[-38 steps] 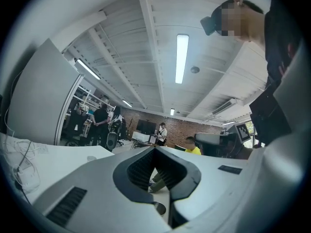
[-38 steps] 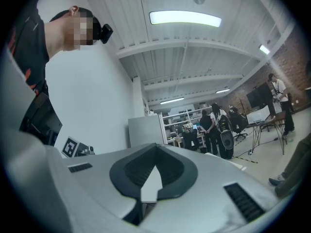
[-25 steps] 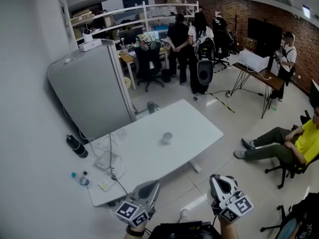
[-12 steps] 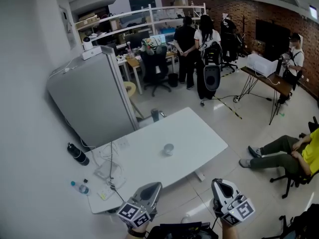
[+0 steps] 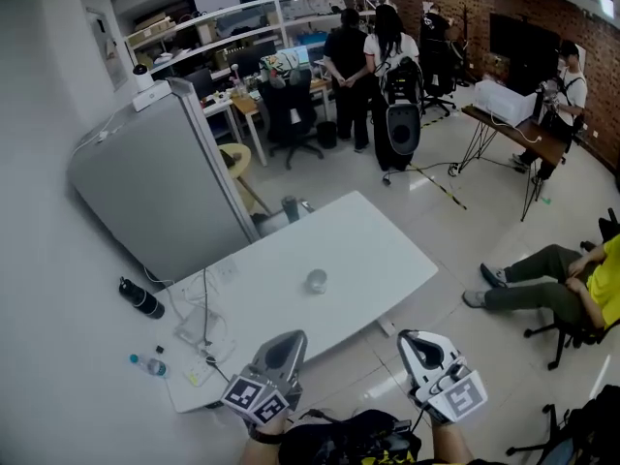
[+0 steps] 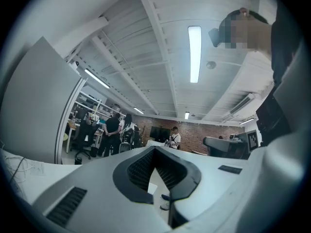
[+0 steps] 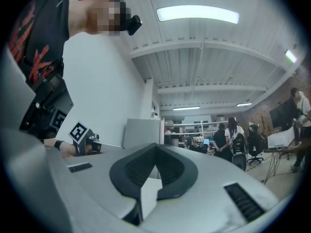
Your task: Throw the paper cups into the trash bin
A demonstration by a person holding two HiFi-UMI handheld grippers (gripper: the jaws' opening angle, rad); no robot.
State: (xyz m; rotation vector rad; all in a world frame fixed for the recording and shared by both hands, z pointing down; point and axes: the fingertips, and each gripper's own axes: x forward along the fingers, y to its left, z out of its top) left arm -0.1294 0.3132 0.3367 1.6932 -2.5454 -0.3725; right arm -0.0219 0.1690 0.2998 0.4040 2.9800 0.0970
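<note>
A single paper cup stands upright near the middle of the white table. Both grippers are held low at the bottom of the head view, short of the table's near edge and well away from the cup. My left gripper is shut with nothing in it; in the left gripper view its jaws point up toward the ceiling. My right gripper is shut and empty too, and its jaws point across the room. A small dark cylindrical container stands on the floor past the table's far edge.
A grey cabinet stands left of the table. Cables and papers lie on the table's left end. Two bottles stand on the floor at left. A seated person's legs stretch out at right. People, a speaker and chairs fill the back.
The head view has shifted, so the table and cup sit slightly lower and further left in the frame. Both grippers stay shut and low near the body.
</note>
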